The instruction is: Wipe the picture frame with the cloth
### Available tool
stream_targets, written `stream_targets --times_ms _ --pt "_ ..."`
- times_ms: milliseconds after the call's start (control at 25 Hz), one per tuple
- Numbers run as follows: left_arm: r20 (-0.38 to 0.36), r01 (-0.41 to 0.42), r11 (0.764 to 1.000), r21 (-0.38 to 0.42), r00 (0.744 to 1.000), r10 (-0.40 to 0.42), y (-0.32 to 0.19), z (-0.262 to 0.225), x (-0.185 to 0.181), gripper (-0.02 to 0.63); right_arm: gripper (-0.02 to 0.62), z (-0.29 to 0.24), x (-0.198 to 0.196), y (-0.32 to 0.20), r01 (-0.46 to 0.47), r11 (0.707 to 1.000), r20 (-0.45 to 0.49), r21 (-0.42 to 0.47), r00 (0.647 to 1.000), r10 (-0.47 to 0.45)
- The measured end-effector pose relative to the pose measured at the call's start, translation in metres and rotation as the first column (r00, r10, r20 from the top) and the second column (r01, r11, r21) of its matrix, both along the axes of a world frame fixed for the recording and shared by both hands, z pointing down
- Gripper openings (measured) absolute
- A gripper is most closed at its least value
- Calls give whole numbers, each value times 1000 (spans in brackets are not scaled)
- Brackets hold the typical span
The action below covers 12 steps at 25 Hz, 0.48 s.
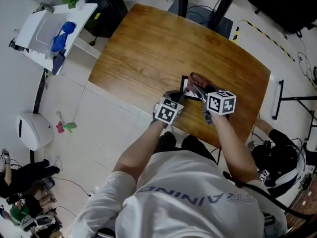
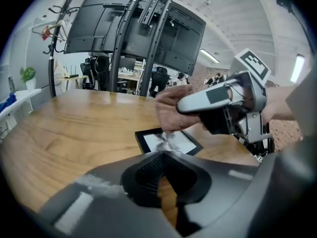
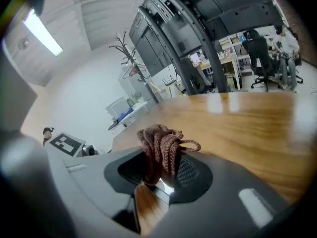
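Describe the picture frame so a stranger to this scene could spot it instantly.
On the large brown wooden table, look near the person's edge. The black-bordered rectangular picture frame lies flat there, pale inside, under the reddish-brown knitted cloth in the right tool.

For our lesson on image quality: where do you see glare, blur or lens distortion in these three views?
Left gripper view: the picture frame pane looks washed out, foreground blurred, dark rounded corners. Right gripper view: cloth sharp, ceiling light blown out, fisheye bends the table edge. Head view: even light, little shadow.
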<state>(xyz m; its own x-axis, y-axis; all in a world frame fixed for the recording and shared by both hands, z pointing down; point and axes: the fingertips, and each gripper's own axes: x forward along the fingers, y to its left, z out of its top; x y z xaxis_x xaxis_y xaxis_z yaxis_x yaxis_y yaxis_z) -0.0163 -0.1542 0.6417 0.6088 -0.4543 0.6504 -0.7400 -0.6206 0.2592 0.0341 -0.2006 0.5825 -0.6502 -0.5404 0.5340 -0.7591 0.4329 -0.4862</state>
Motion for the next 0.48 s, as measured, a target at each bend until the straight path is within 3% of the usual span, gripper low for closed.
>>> stream_targets --times_ms 280,480 --pt "19 -35 998 -61 999 36 2 21 7 5 129 45 -33 -10 26 985 -12 -170 1000 -29" --pt "4 -24 995 -93 1000 24 2 22 5 5 129 55 -40 -11 23 978 -37 -206 999 -31"
